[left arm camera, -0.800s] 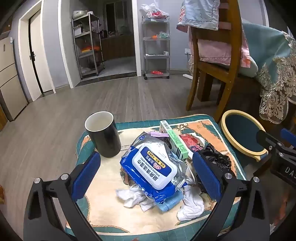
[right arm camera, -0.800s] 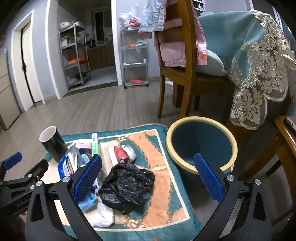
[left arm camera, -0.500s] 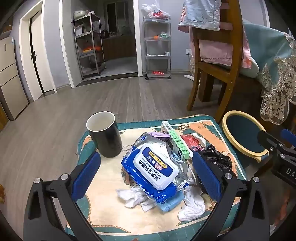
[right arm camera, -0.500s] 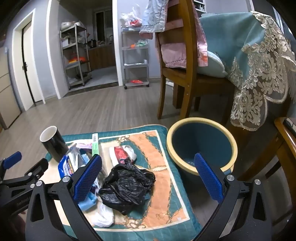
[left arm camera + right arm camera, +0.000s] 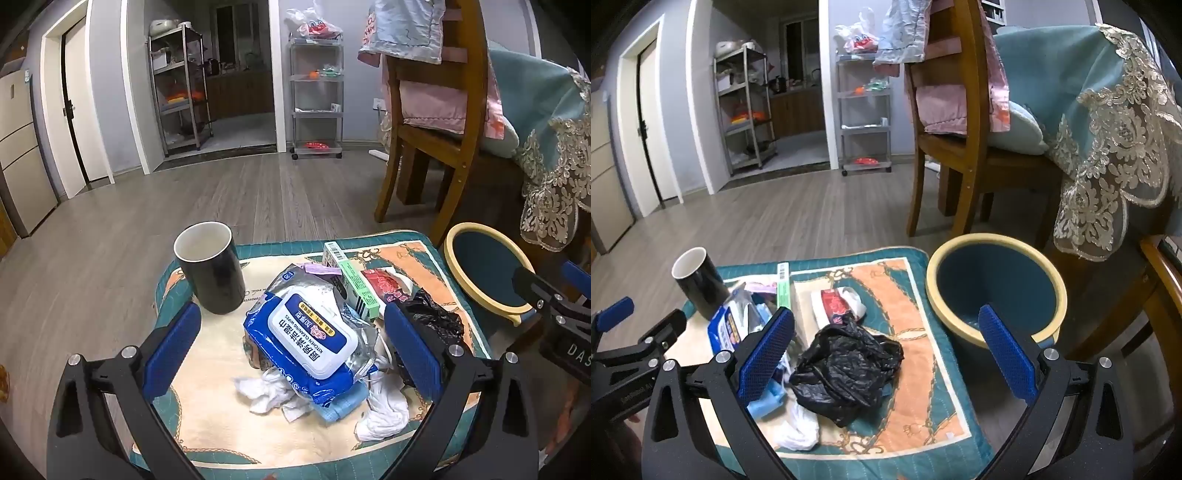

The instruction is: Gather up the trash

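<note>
Both claws gape wide and empty: left claw (image 5: 293, 341) over the wipes pack (image 5: 310, 334), right claw (image 5: 886, 350) above the black bag (image 5: 846, 373).

Grey plank floor (image 5: 258, 192), wooden chair (image 5: 953, 155), metal shelves (image 5: 177, 92), white door (image 5: 74, 110).

Both wrist cameras look forward and steeply down between wide-spread jaws, near the patterned mat (image 5: 207, 417). The left view centres the wipes pack (image 5: 310, 332); the right view centres the black bag (image 5: 846, 369), bin (image 5: 997, 243) by its right jaw. Both share the mug (image 5: 696, 282).
</note>
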### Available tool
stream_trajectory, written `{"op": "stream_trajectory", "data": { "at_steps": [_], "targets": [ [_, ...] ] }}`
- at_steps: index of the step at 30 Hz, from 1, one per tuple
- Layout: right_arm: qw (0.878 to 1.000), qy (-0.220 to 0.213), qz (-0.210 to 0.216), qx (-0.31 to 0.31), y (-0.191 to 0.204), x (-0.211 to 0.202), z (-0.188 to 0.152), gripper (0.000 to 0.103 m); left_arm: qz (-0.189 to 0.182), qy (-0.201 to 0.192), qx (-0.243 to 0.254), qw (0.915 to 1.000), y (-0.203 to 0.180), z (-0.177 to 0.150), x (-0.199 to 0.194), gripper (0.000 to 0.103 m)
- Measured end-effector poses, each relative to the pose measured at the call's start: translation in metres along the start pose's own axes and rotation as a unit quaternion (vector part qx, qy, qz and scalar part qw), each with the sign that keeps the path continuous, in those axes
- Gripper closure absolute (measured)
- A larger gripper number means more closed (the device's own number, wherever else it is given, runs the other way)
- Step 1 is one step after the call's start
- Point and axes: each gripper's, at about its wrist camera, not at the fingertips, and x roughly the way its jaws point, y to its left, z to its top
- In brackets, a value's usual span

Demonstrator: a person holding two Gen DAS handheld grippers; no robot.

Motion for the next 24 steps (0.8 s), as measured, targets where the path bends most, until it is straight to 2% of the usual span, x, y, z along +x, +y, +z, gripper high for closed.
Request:
{"op": "stream_trajectory", "data": {
  "at_steps": [24],
  "targets": [
    [1.0, 0.001, 0.0, -0.006, 0.0049, 0.002, -0.0026, 0.004, 0.002, 0.0, -0.001, 1.0, -0.0003, -0.0018, -0.0013, 0.006]
  ]
}}
